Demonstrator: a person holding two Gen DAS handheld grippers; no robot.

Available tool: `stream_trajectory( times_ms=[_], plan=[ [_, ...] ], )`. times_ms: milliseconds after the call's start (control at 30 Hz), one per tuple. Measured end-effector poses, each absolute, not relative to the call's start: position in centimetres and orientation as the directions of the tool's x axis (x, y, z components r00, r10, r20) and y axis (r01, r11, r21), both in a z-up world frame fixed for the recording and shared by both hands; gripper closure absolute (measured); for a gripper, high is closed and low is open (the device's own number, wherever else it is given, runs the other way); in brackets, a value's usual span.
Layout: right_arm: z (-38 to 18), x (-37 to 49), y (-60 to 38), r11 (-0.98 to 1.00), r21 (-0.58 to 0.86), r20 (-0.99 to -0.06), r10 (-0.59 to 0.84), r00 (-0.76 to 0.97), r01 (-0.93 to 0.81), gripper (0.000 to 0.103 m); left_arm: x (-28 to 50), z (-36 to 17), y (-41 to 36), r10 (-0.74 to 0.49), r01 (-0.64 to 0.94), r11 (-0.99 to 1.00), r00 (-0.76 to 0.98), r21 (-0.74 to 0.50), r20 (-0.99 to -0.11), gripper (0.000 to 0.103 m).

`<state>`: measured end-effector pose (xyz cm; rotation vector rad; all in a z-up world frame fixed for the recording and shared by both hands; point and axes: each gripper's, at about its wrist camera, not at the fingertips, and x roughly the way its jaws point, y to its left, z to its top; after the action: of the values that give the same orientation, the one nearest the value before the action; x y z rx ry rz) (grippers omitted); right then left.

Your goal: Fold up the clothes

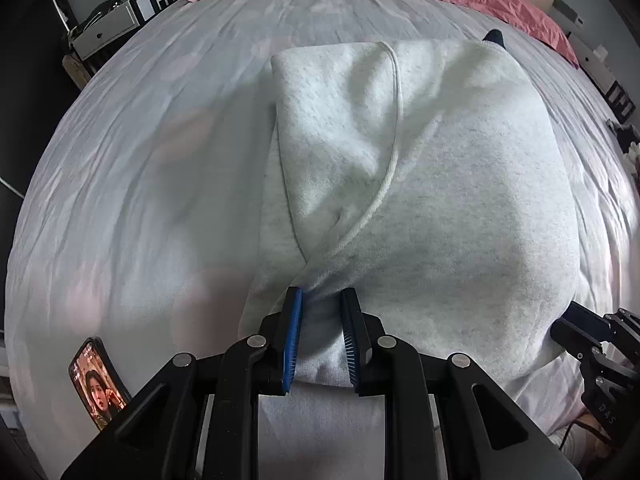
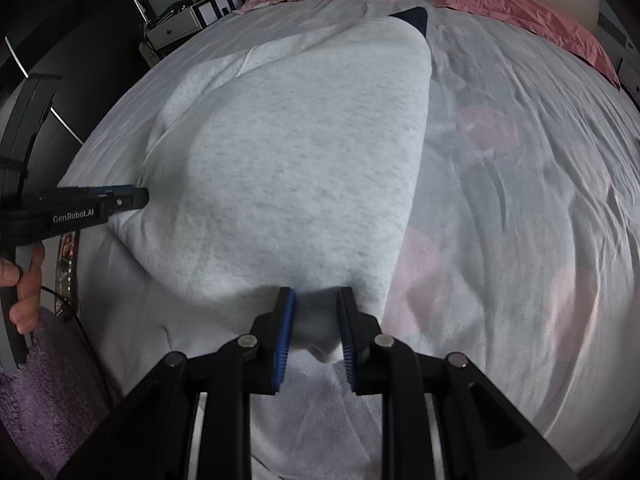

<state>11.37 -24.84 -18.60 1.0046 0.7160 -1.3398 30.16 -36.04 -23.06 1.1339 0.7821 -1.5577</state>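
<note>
A light grey sweatshirt (image 1: 420, 184) lies on the bed, partly folded, with a white drawstring (image 1: 394, 140) across it and a dark navy lining showing at its far corner (image 2: 414, 16). My left gripper (image 1: 320, 300) is shut on the near left edge of the sweatshirt, with cloth bunched between its blue pads. My right gripper (image 2: 316, 298) is shut on the near right edge of the same sweatshirt (image 2: 288, 168). The left gripper also shows in the right wrist view (image 2: 136, 196), at the garment's left edge. The right gripper's body shows at the right of the left wrist view (image 1: 580, 328).
The bed has a white sheet (image 1: 140, 140) with faint pink flowers and pink pillows (image 2: 520, 12) at the head. A phone (image 1: 100, 384) with a lit screen lies at the near left edge. A nightstand with frames (image 1: 116, 20) stands far left. A purple fleece (image 2: 52, 380) is near left.
</note>
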Motion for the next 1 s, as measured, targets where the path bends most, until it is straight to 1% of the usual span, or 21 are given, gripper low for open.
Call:
stream_trajectory(
  times_ms=[100, 233, 267, 433, 633, 700, 733, 767, 800, 1000],
  plan=[
    [-18.5, 11.2, -24.9, -0.066, 0.176, -0.895, -0.426, 0.131, 0.982, 0.082, 30.1, -23.1, -35.8, -0.356, 0.958, -0.28, -0.038, 0.067, -0.934, 0.082],
    [-17.0, 10.7, -23.9, -0.087, 0.184, -0.898, -0.42, 0.132, 0.979, 0.082, 31.1, -23.0, -35.9, -0.346, 0.966, -0.257, -0.084, 0.008, -0.935, 0.081],
    [-16.6, 10.5, -23.6, -0.098, 0.191, -0.9, -0.414, 0.135, 0.977, 0.079, 31.2, -23.0, -35.9, -0.343, 0.967, -0.253, -0.091, -0.002, -0.935, 0.081],
    [-16.0, 8.8, -21.5, -0.189, 0.213, -0.926, -0.353, 0.136, 0.959, 0.077, 31.6, -23.1, -35.9, -0.337, 0.969, -0.245, -0.109, -0.025, -0.935, 0.081],
    [-17.7, 9.3, -20.1, -0.208, 0.184, -0.948, -0.295, 0.118, 0.961, 0.074, 31.9, -23.1, -35.5, -0.338, 0.97, -0.242, -0.116, -0.033, -0.934, 0.081],
    [-18.3, 9.5, -20.5, -0.211, 0.186, -0.946, -0.301, 0.117, 0.96, 0.071, 32.0, -23.1, -35.4, -0.34, 0.97, -0.242, -0.117, -0.033, -0.933, 0.081],
    [-18.5, 9.6, -20.8, -0.209, 0.18, -0.946, -0.305, 0.11, 0.961, 0.069, 32.0, -23.1, -35.3, -0.341, 0.97, -0.242, -0.116, -0.032, -0.933, 0.081],
    [-18.8, 9.8, -21.2, -0.207, 0.181, -0.945, -0.308, 0.111, 0.962, 0.063, 32.0, -23.1, -35.2, -0.342, 0.97, -0.243, -0.116, -0.032, -0.932, 0.081],
    [-19.1, 10.0, -21.6, -0.204, 0.187, -0.943, -0.312, 0.118, 0.961, 0.061, 32.0, -23.1, -35.1, -0.342, 0.97, -0.243, -0.116, -0.032, -0.932, 0.081],
    [-18.4, 9.9, -22.5, -0.266, 0.185, -0.898, -0.436, 0.054, 0.946, 0.062, 32.3, -23.3, -34.9, -0.34, 0.969, -0.243, -0.125, -0.042, -0.932, 0.081]
  ],
)
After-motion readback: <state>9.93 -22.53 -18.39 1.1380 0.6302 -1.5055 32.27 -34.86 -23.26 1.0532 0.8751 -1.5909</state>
